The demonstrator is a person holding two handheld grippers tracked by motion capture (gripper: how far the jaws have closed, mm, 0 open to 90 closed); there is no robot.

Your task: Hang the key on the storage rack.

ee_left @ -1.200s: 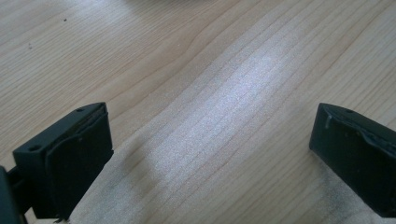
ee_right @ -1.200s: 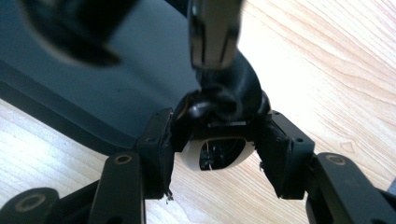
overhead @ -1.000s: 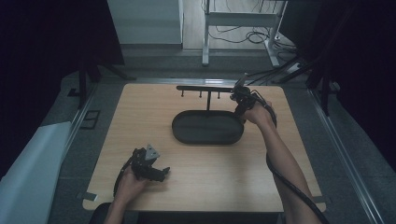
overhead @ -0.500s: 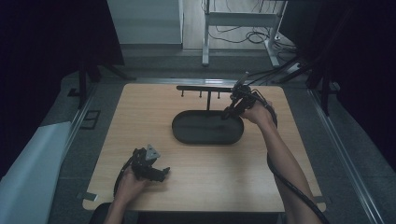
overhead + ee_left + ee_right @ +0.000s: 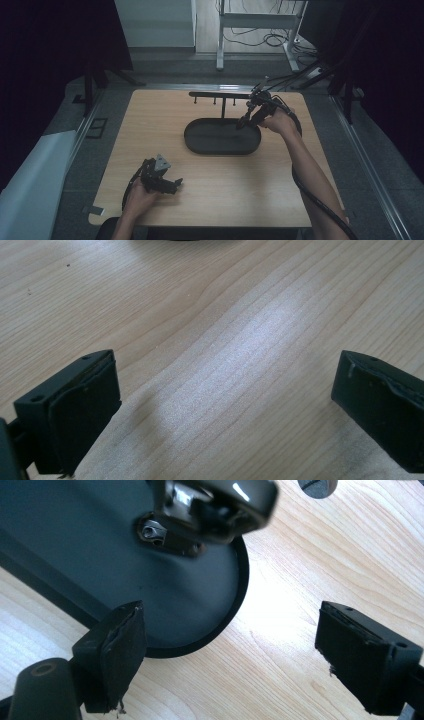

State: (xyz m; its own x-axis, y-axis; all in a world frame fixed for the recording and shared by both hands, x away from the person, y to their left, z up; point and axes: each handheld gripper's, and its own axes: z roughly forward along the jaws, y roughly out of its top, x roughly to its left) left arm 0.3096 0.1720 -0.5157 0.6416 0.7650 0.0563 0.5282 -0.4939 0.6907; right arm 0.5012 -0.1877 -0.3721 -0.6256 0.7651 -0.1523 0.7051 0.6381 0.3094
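The right tool (image 5: 244,122) hovers over the right end of the black oval tray (image 5: 200,145), pointing down and to the left; its jaws have just been opening and now stand apart with nothing between them. In the right gripper view, the tray's rounded end (image 5: 235,605) lies below the jaws on the pale wooden tabletop (image 5: 310,580), and a glossy dark object (image 5: 215,500), blurred, sits at the top of that view over the tray. Behind the tray stands a black rack (image 5: 220,94) with 3 short pegs. The left tool (image 5: 172,184) rests near the tabletop's front left, jaws wide apart over bare wood (image 5: 225,340).
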